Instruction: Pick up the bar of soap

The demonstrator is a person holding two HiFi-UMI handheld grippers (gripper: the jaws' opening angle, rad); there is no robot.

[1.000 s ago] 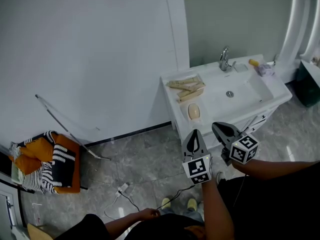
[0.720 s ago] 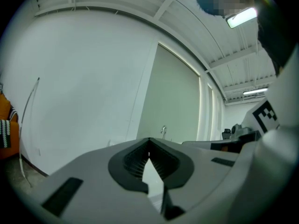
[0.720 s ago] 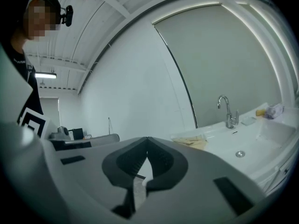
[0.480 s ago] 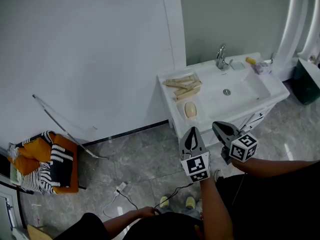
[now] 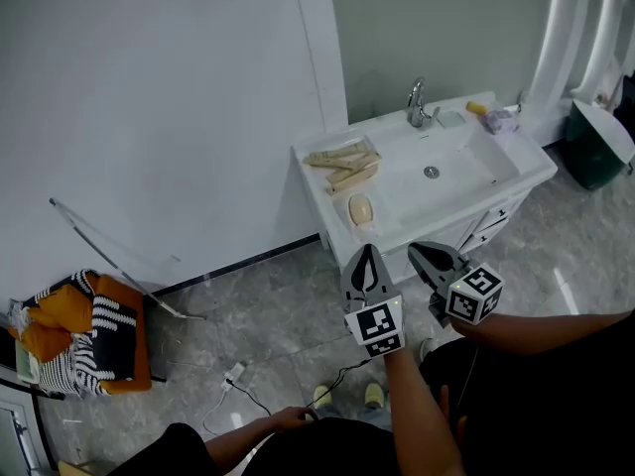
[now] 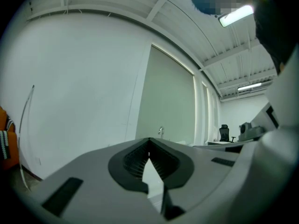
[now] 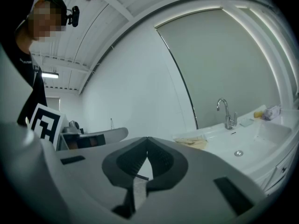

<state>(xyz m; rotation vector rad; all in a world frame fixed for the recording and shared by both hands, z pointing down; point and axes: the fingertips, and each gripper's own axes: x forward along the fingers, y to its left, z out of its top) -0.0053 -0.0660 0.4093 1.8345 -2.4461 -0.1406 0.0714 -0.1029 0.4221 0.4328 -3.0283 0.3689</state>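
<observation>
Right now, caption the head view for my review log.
Left gripper and right gripper, shut and empty, held short of the sink counter where the bar of soap lies.

White washbasin [image 5: 476,155] on a cabinet, far right, drain [image 5: 431,172] in the bowl. Chrome faucet [image 5: 418,101] at its far edge. Pile of tan flat sticks [image 5: 342,164] on the basin's left ledge. Yellow item [image 5: 477,109] and crumpled purple thing [image 5: 499,120] at the far right corner. Dark green bin [image 5: 595,145] further right. Grey tiled floor [image 5: 248,300]. Orange and striped cushions [image 5: 74,340] near left. White plug [image 5: 235,372] with a black cable [image 5: 260,402] on the floor.
</observation>
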